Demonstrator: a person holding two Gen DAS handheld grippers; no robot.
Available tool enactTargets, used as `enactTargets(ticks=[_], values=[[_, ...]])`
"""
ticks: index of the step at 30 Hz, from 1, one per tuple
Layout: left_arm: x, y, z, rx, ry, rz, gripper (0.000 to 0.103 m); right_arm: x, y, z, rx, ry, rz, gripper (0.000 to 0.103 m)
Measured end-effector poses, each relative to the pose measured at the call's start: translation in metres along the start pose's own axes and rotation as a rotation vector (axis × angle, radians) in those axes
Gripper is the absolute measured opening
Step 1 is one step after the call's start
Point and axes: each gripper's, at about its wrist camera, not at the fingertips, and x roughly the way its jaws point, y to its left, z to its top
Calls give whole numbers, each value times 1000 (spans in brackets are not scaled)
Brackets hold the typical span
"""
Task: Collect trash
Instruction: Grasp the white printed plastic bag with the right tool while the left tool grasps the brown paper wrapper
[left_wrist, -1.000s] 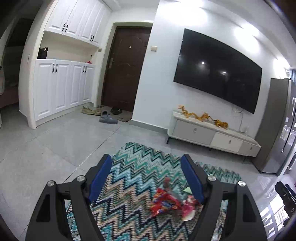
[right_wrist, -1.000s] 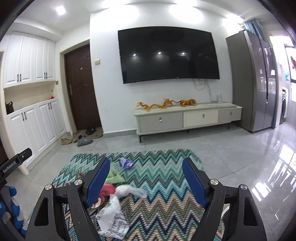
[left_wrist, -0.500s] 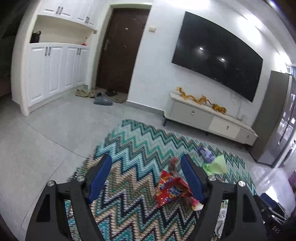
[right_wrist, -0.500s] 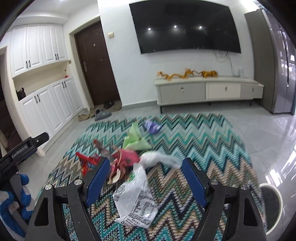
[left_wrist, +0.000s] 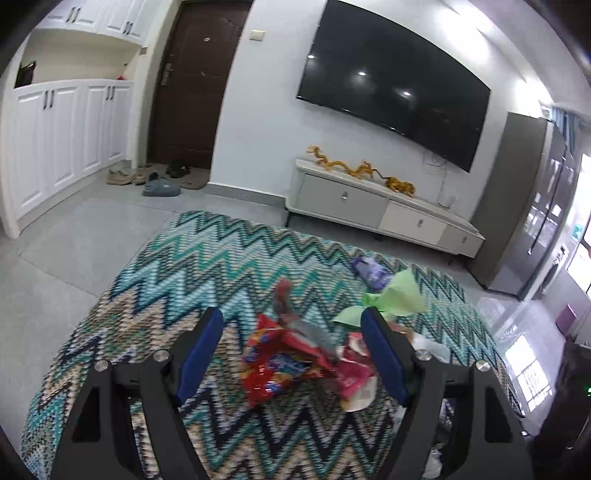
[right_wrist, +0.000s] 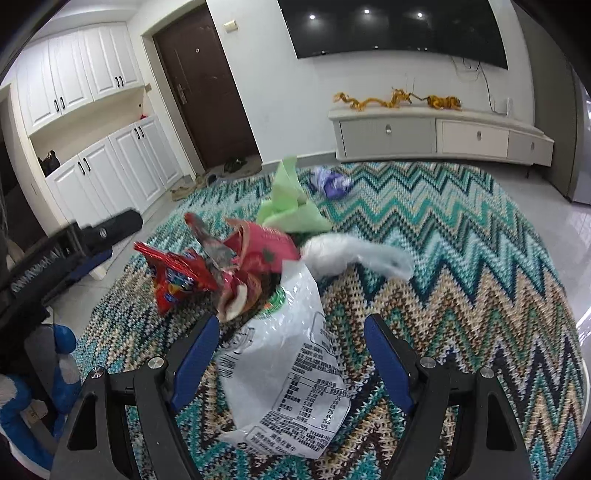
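A red snack bag (left_wrist: 280, 363) lies crumpled and torn open on the zigzag rug (left_wrist: 207, 266), touching a pink wrapper (right_wrist: 266, 251) bunched up beside it. A white plastic bag (right_wrist: 288, 373) with black printed text lies flat, its top edge under the pink one. A clear plastic bag (right_wrist: 354, 254) trails sideways just behind. A green paper scrap (right_wrist: 291, 206) stands folded and upright, and a purple wrapper (right_wrist: 334, 181) sits apart, farther back

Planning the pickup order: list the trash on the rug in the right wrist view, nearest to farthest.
white printed bag → red snack wrapper → clear plastic bag → green paper → purple wrapper, all on the zigzag rug.
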Motion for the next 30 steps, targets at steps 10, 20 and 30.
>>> enactTargets(ticks=[10, 20, 30], values=[[14, -41, -6, 80, 23, -59, 76, 11, -1, -3, -24, 54, 82, 57], [25, -58, -8, 92, 53, -51, 76, -14, -19, 3, -29, 1, 140, 33], [45, -78, -15, 115, 96, -51, 75, -43, -60, 14, 38, -89, 107, 33]])
